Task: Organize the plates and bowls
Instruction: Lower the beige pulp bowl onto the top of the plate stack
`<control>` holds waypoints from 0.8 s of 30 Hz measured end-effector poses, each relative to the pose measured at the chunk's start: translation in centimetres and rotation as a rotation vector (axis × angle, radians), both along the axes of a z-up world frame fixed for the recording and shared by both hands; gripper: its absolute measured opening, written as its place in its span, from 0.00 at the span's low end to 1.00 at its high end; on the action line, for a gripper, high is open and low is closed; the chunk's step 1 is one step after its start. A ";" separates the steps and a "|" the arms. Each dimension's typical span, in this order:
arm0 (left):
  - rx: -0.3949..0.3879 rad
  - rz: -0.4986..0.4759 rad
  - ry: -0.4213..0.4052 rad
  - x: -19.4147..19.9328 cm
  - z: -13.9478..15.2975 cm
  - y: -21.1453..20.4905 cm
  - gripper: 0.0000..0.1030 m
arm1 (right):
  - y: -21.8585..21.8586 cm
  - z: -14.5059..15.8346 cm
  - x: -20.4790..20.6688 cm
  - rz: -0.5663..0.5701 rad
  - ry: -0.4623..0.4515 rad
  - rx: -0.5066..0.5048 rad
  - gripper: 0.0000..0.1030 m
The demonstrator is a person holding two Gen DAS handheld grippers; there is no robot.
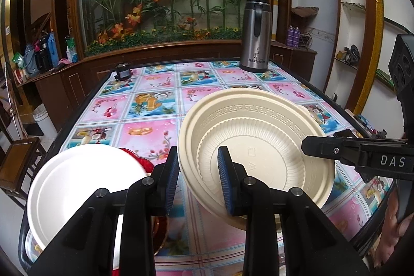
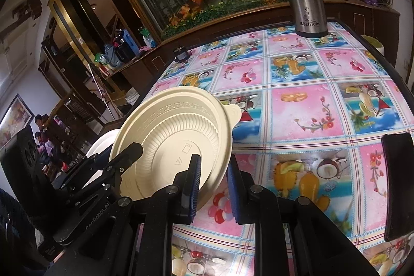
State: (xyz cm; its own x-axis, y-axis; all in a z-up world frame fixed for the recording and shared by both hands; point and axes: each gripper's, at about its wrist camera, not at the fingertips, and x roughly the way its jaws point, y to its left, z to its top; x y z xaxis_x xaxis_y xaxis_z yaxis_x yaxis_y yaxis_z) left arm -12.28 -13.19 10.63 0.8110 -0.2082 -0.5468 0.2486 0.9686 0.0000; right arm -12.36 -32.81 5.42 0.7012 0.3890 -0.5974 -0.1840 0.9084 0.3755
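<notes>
A cream bowl (image 1: 258, 136) with a key-pattern band and a ribbed wall hangs tilted above the table, held from two sides. My left gripper (image 1: 199, 175) is shut on its near rim, one blue pad inside the bowl and one outside. From the right, my right gripper (image 1: 318, 146) reaches onto the opposite rim. In the right wrist view the right gripper (image 2: 214, 180) is shut on the cream bowl (image 2: 176, 131), with the left gripper (image 2: 129, 154) clamped on its far side. A white plate (image 1: 85, 185) lies at the table's near left corner, over something red (image 1: 141, 162).
A steel flask (image 1: 254, 35) stands at the table's far right corner, and a small dark jar (image 1: 123, 70) at the far left edge. The flowered tablecloth (image 2: 297, 107) covers the table. A flat black object (image 2: 398, 185) lies at the right edge. Seated people (image 2: 38, 126) are in the background.
</notes>
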 end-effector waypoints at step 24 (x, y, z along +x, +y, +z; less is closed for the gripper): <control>-0.059 0.198 -0.036 -1.1 1.8 9.9 0.25 | 9.9 2.3 2.1 0.211 -0.010 -0.003 0.21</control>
State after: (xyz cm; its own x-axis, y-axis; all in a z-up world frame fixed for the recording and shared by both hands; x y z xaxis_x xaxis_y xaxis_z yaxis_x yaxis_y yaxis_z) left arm -13.41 -3.25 12.39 0.8581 -0.0741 -0.5082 0.0546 0.9971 -0.0532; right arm -10.26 -22.89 7.77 0.6101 0.5264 -0.5921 -0.3742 0.8502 0.3703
